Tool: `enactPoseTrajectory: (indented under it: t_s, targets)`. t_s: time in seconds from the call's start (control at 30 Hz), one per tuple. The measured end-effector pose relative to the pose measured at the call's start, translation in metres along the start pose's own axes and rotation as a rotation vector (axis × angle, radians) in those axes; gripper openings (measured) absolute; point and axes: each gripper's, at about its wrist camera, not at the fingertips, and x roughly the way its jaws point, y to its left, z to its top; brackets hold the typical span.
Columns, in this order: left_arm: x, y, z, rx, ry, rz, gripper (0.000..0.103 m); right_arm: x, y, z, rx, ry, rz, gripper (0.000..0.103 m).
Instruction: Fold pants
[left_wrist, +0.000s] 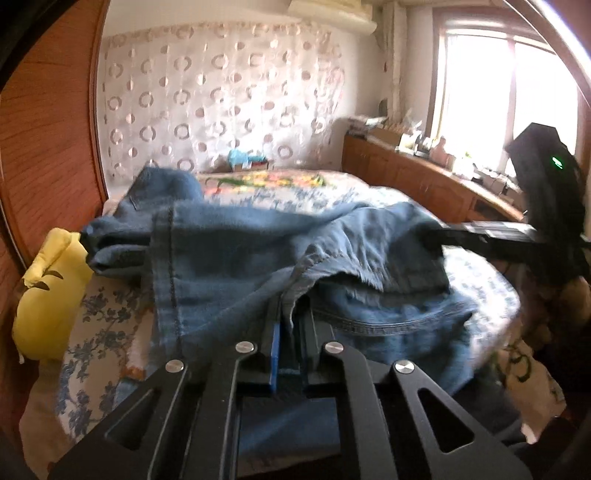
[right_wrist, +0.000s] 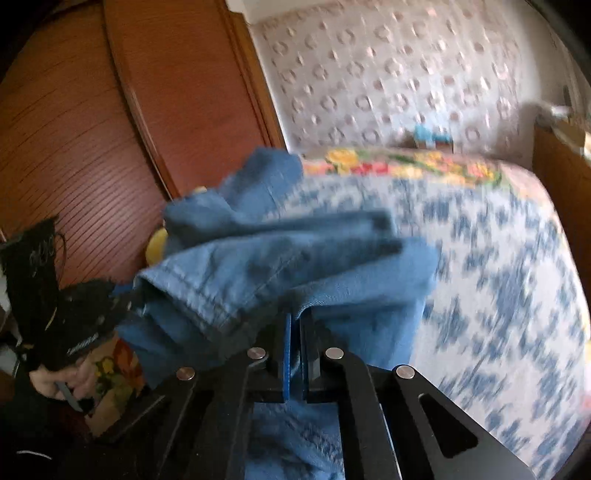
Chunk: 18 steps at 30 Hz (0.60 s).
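Blue denim pants (left_wrist: 258, 251) lie bunched on the bed, partly lifted. My left gripper (left_wrist: 290, 317) is shut on a fold of the denim near its hem. My right gripper (right_wrist: 295, 325) is shut on another edge of the pants (right_wrist: 295, 258) and holds it above the bed. The right gripper also shows in the left wrist view (left_wrist: 439, 240), reaching in from the right with its tip in the cloth. The left gripper shows in the right wrist view (right_wrist: 133, 299), at the left with its tip in the denim. The right wrist view is blurred.
The bed has a white cover with blue flowers (left_wrist: 480, 288) and a colourful floral band at the far end (left_wrist: 266, 182). A yellow cushion (left_wrist: 48, 295) lies at the left edge by a wooden wardrobe (left_wrist: 48, 129). A wooden cabinet (left_wrist: 424, 181) stands under the window at the right.
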Motion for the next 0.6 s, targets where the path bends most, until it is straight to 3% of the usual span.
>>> enactPoseTrajectory:
  t_s: [0.3, 0.4, 0.6]
  targets:
    - [-0.043, 0.014, -0.009, -0.037, -0.028, -0.007, 0.009, -0.016, 0.063, 0.089, -0.172, -0.084, 0.029, 0.003]
    - [-0.046, 0.021, -0.015, -0.057, -0.022, 0.003, 0.009, 0.003, 0.079, 0.109, -0.194, -0.058, 0.072, 0.003]
    - [-0.023, 0.041, -0.04, -0.101, 0.052, 0.021, 0.009, 0.082, 0.084, 0.131, -0.204, 0.056, 0.091, 0.003]
